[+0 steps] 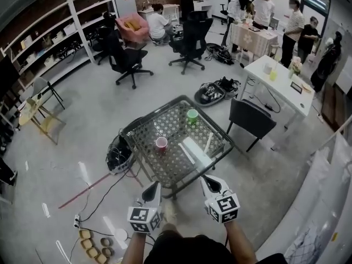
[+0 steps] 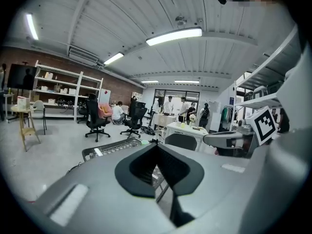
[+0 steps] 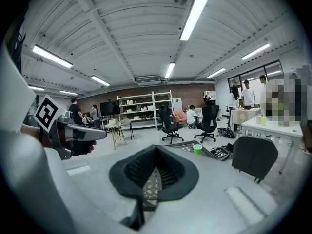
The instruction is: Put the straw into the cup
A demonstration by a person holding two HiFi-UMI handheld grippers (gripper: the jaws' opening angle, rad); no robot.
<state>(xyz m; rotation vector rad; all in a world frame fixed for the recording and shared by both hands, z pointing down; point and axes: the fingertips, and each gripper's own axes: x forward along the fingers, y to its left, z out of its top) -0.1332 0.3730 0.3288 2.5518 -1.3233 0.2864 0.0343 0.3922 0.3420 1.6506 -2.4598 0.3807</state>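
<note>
L gripper, R gripper shut, near table w/ pink cup.

**Head view, layout.**
- Centre of frame: table.
- On table:
  - cup left of middle
  - second cup near far edge
  - long flat piece right of middle
  - straw just right of it, apart from both cups
- Lower centre: your left gripper and right gripper, side by side at table's near edge.
- Just right of table: chair.
- Upper right, behind chair: long table.
- Upper left: shelving.
- Top centre, behind table: office chair.
</note>
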